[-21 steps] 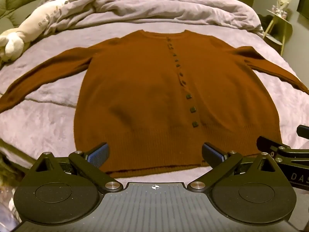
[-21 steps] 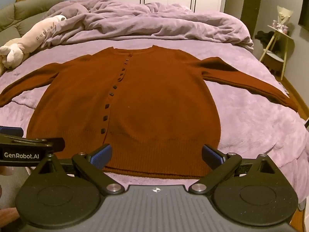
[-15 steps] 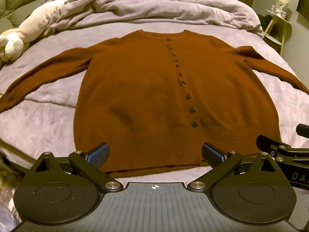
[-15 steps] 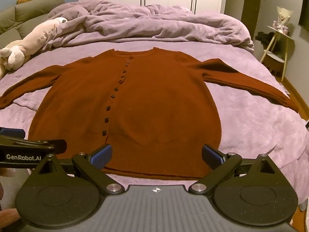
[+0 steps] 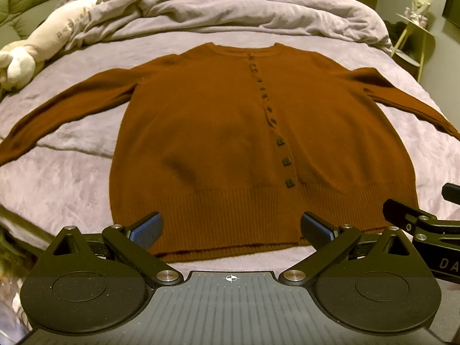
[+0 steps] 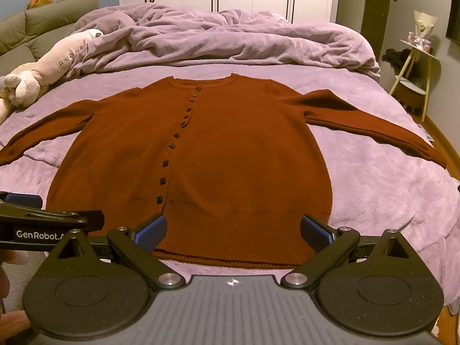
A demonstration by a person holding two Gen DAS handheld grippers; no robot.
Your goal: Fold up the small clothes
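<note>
**Cardigan spread flat, both grippers wide apart**

A rust-brown buttoned cardigan [image 5: 218, 143] lies face up on the purple bed [image 5: 57, 189], sleeves out to each side; the left gripper [image 5: 231, 227] hovers over the cardigan's ribbed hem with nothing between its blue pads; the right gripper [image 6: 233, 231] hangs likewise above the hem, jaws spread and empty; a rumpled duvet [image 6: 230, 40] lies beyond the cardigan's collar.

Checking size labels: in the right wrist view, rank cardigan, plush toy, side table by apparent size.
1. cardigan, far the largest, spread flat across the bed.
2. plush toy at the left edge.
3. side table at the right, though it stands farther off, so true size is unsure.
</note>
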